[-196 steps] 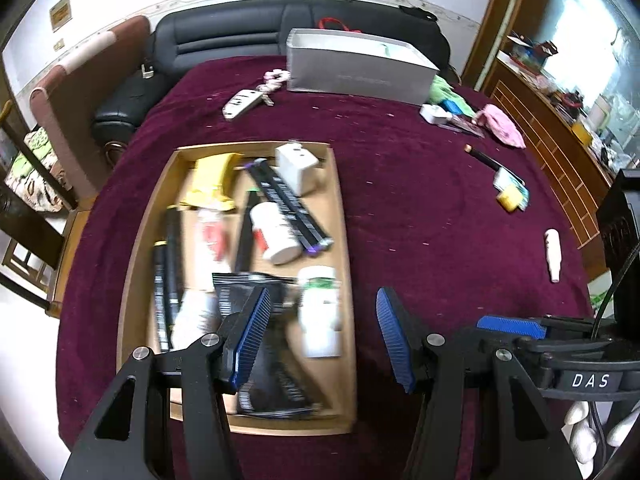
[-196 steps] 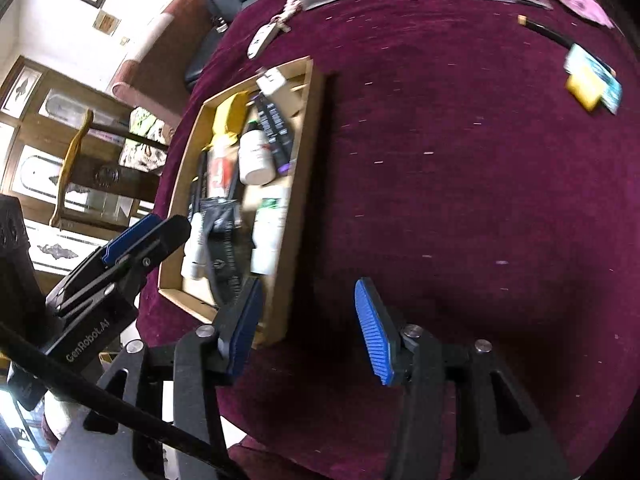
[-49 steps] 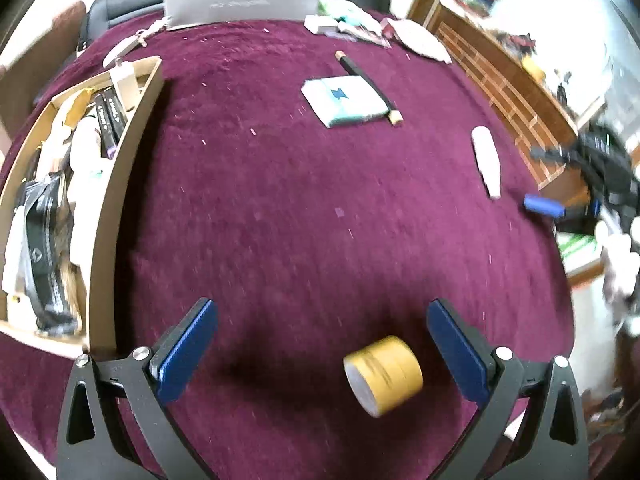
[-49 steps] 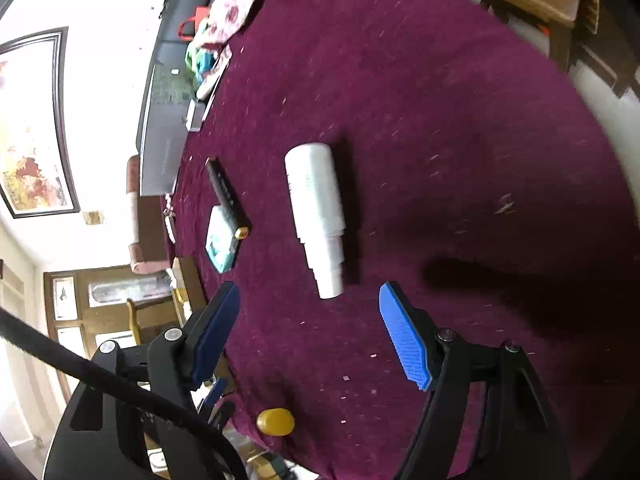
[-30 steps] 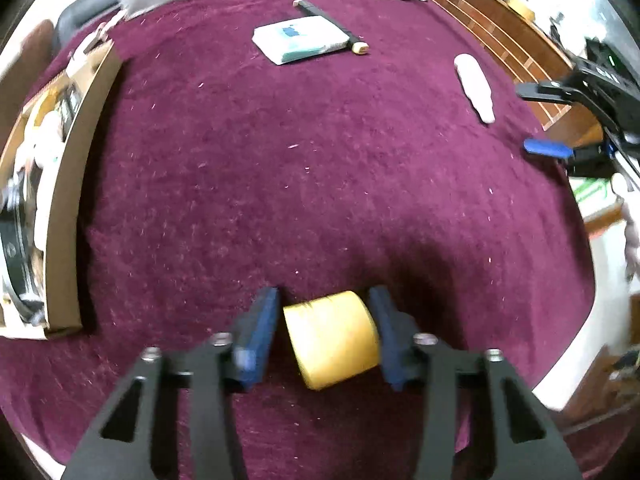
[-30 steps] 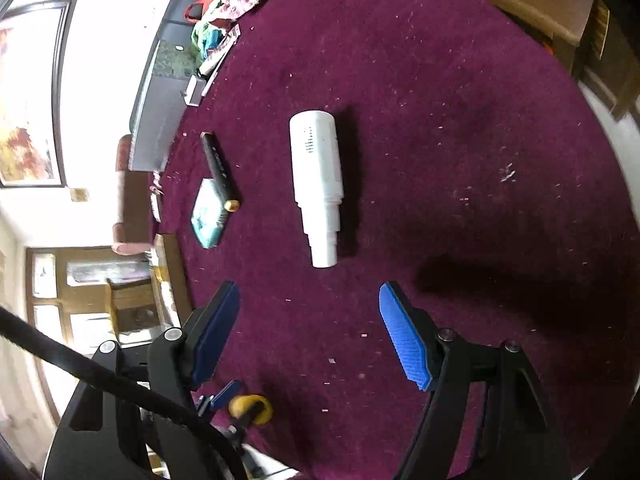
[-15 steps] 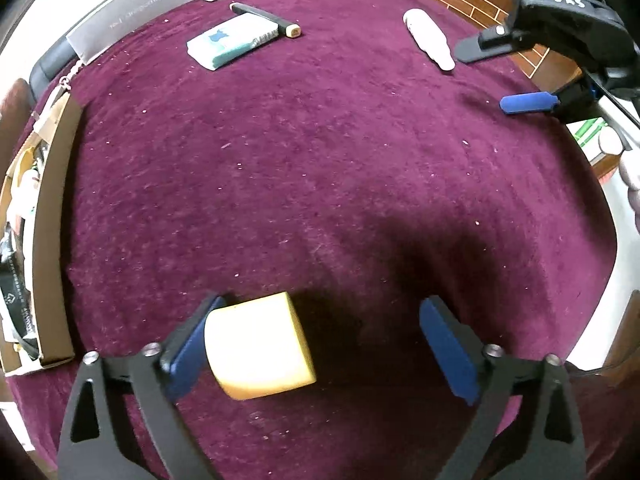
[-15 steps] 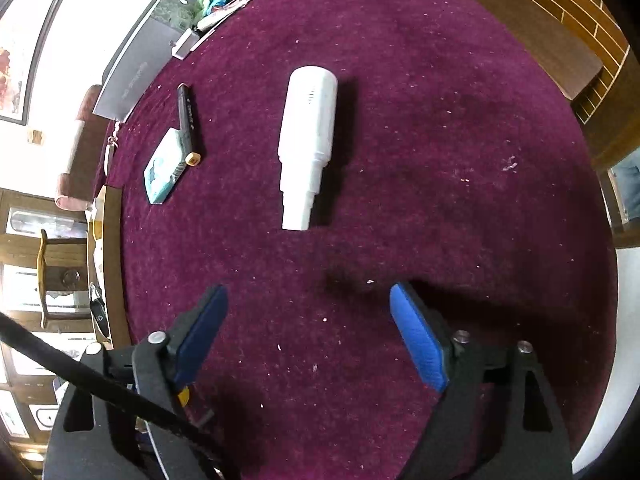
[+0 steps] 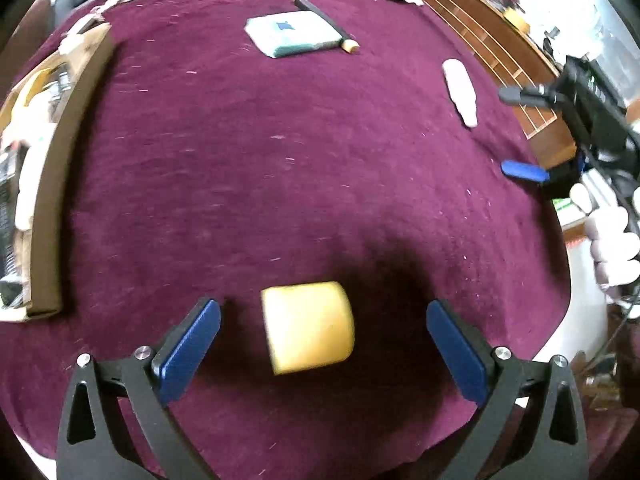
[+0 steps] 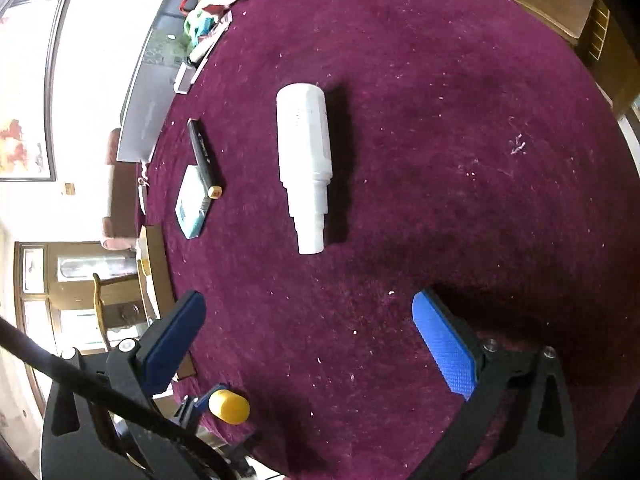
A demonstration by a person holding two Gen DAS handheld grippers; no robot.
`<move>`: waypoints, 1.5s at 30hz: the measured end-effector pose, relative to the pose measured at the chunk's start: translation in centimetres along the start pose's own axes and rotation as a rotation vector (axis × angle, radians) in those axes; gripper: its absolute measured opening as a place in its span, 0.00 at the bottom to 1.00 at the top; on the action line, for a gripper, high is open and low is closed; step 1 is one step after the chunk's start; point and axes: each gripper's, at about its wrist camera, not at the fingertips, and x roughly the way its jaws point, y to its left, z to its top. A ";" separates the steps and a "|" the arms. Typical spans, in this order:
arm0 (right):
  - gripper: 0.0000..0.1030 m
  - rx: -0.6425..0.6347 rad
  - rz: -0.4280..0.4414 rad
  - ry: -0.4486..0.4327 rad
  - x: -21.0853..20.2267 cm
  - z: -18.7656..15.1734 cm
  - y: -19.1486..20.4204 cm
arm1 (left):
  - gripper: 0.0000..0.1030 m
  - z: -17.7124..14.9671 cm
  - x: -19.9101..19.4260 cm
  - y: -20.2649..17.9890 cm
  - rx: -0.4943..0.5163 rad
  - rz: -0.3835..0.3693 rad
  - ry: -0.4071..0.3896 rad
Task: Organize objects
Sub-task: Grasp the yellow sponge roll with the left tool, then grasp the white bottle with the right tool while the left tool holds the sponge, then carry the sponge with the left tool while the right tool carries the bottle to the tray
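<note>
A yellow tape roll lies on its side on the maroon tablecloth, between the open fingers of my left gripper and touching neither pad. It also shows in the right wrist view. My right gripper is open and empty, a little short of a white bottle that lies on the cloth; the bottle shows in the left wrist view too. A wooden tray full of items lies at the left.
A teal-and-white packet and a black marker lie at the far middle of the table. A grey box and cloth clutter stand at the far edge. A wooden cabinet runs along the right.
My left gripper shut on the yellow roll, then opened; the roll now lies free in the middle of the gap. My right gripper has closed in on the white bottle.
</note>
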 end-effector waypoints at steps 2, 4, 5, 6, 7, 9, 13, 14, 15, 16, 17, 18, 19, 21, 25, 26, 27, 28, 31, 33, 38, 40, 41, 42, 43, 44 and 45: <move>1.00 -0.049 -0.027 0.013 0.2 -0.2 0.6 | 0.98 0.0 -1.2 -0.1 0.017 0.007 -0.018; 1.00 -0.092 -0.053 0.021 0.5 -0.4 1.1 | 0.98 -0.5 -1.3 -0.8 0.052 0.040 -0.020; 1.00 -0.110 -0.071 0.017 0.6 -0.6 1.4 | 0.98 0.0 -1.0 -1.0 0.064 0.057 -0.016; 1.00 -0.115 -0.082 0.013 0.6 -0.7 1.5 | 0.97 0.8 -0.3 -1.3 0.071 0.075 -0.009; 0.97 -0.118 -0.106 0.005 0.6 -0.8 1.7 | 0.95 1.1 0.2 -1.2 0.069 0.085 -0.001; 0.92 -0.120 -0.118 -0.003 0.4 -0.9 1.8 | 0.77 0.8 0.7 -0.5 0.062 0.091 0.010; 0.74 -0.135 -0.111 -0.006 -0.1 -1.0 2.1 | 0.30 0.7 1.5 -1.3 0.110 0.170 0.008; 0.71 -0.150 -0.123 -0.011 -0.2 -1.0 2.3 | 0.27 0.8 1.4 -1.2 0.106 0.161 0.006; 0.70 -0.159 -0.134 -0.018 -0.4 -1.0 2.5 | 0.27 0.9 1.3 -1.0 0.083 0.132 0.004; 0.70 -0.167 -0.146 -0.030 -0.7 -0.7 2.8 | 0.27 1.0 1.2 -0.7 0.051 0.104 0.000; 0.70 -0.170 -0.153 -0.036 -0.7 -0.6 2.9 | 0.27 1.0 1.1 -0.6 0.044 0.097 -0.003; 0.70 -0.173 -0.161 -0.042 -0.8 -0.4 3.1 | 0.27 1.0 1.0 -0.6 0.042 0.092 -0.008; 0.70 -0.174 -0.169 -0.051 -0.9 0.0 3.3 | 0.27 1.0 0.8 -0.6 0.038 0.088 -0.014; 0.70 -0.171 -0.194 -0.063 -0.7 0.9 3.5 | 0.27 1.0 0.5 -0.7 0.033 0.082 -0.025; 0.70 -0.173 -0.254 -0.089 0.0 2.7 4.2 | 0.27 1.1 -0.6 -0.3 0.021 0.076 -0.050; 0.70 -0.185 -0.289 -0.101 0.3 3.2 4.6 | 0.27 1.0 -0.8 0.0 0.015 0.075 -0.053; 0.70 -0.194 -0.309 -0.106 0.5 3.4 4.8 | 0.27 1.0 -1.0 -0.1 0.010 0.076 -0.055; 0.70 -0.203 -0.338 -0.111 0.8 3.8 5.0 | 0.27 0.9 -1.1 0.1 0.004 0.077 -0.056; 0.59 -0.217 -0.406 -0.099 2.1 4.6 5.4 | 0.27 0.3 -1.2 0.6 -0.013 0.080 -0.054; 0.55 -0.222 -0.430 -0.093 2.8 4.8 5.5 | 0.27 0.6 -0.6 0.6 -0.020 0.080 -0.052; 0.42 -0.233 -0.463 -0.108 3.2 4.8 5.8 | 0.27 0.3 -0.5 0.8 -0.030 0.081 -0.051; 0.39 -0.237 -0.470 -0.110 3.1 4.7 5.8 | 0.27 0.3 -0.4 0.7 -0.028 0.081 -0.053; 0.38 -0.239 -0.473 -0.109 3.0 4.6 5.8 | 0.27 0.3 -0.3 0.6 -0.024 0.082 -0.053; 0.35 -0.243 -0.477 -0.109 3.1 4.6 5.9 | 0.27 0.3 -0.3 0.5 -0.019 0.084 -0.052; 0.31 -0.246 -0.479 -0.108 3.0 4.5 5.8 | 0.27 0.3 -0.2 0.3 -0.012 0.089 -0.050; 0.29 -0.248 -0.478 -0.106 3.0 4.5 5.8 | 0.27 0.4 -0.2 0.2 -0.006 0.090 -0.048; 0.27 -0.247 -0.474 -0.103 2.9 4.4 5.7 | 0.27 0.4 -0.2 0.0 0.001 0.092 -0.046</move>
